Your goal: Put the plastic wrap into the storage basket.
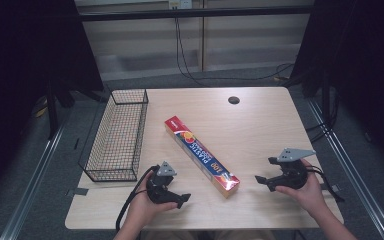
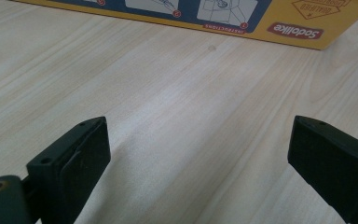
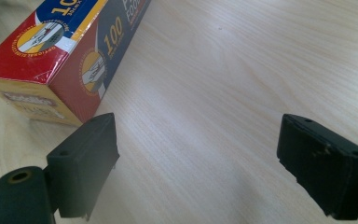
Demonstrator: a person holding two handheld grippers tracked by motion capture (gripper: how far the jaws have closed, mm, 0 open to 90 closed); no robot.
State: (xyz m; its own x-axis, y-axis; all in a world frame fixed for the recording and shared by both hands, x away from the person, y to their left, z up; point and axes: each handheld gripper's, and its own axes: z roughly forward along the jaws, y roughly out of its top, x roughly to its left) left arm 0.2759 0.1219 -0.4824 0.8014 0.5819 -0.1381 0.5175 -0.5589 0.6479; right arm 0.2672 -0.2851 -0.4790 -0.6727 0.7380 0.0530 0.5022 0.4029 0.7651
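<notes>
A long red, blue and yellow box of plastic food wrap (image 1: 201,155) lies diagonally on the middle of the wooden table (image 1: 265,125). My left gripper (image 1: 180,196) rests near the front edge, left of the box's near end, jaws pointing right toward it. In the left gripper view, that gripper (image 2: 198,128) is open over bare wood, with the box's yellow side (image 2: 289,28) ahead. My right gripper (image 1: 265,170) sits right of the box's near end, pointing left. In the right gripper view, it (image 3: 196,123) is open and empty, with the box's end (image 3: 65,51) just beyond its left jaw.
A black wire basket (image 1: 117,135) stands empty along the table's left edge. A dark round cable hole (image 1: 234,100) sits near the far edge. Cables hang behind the table, and metal rails run along the floor on both sides.
</notes>
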